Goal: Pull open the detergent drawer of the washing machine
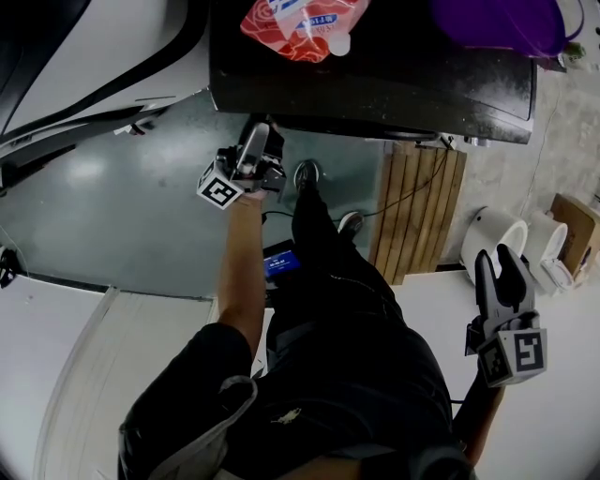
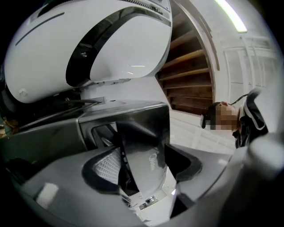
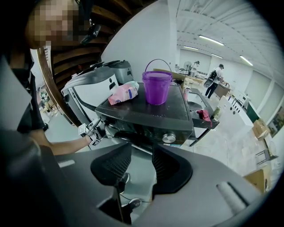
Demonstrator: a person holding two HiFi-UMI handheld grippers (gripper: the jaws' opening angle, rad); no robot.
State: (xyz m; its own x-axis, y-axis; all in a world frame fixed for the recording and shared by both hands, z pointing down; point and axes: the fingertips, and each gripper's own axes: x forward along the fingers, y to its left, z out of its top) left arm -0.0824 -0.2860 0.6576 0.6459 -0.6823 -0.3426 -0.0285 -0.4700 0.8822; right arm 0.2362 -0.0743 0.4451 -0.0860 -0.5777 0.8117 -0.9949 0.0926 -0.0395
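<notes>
The dark washing machine (image 1: 375, 84) stands at the top of the head view. My left gripper (image 1: 262, 133) reaches to its upper front left corner. In the left gripper view the glossy dark drawer front (image 2: 144, 142) stands tilted between the jaws of my left gripper (image 2: 144, 165). A dark gap shows beside the left pad (image 2: 106, 167), so the pads do not press on it. My right gripper (image 1: 497, 262) hangs low at the right, away from the machine. Its jaws (image 3: 138, 166) are open with only floor behind them.
A pink pouch (image 1: 300, 23) and a purple bucket (image 1: 506, 23) sit on the machine's lid. A wooden slatted panel (image 1: 417, 211), white rolls (image 1: 497, 239) and a cardboard box (image 1: 577, 230) stand right of it. The person's legs (image 1: 319, 225) are close before the machine.
</notes>
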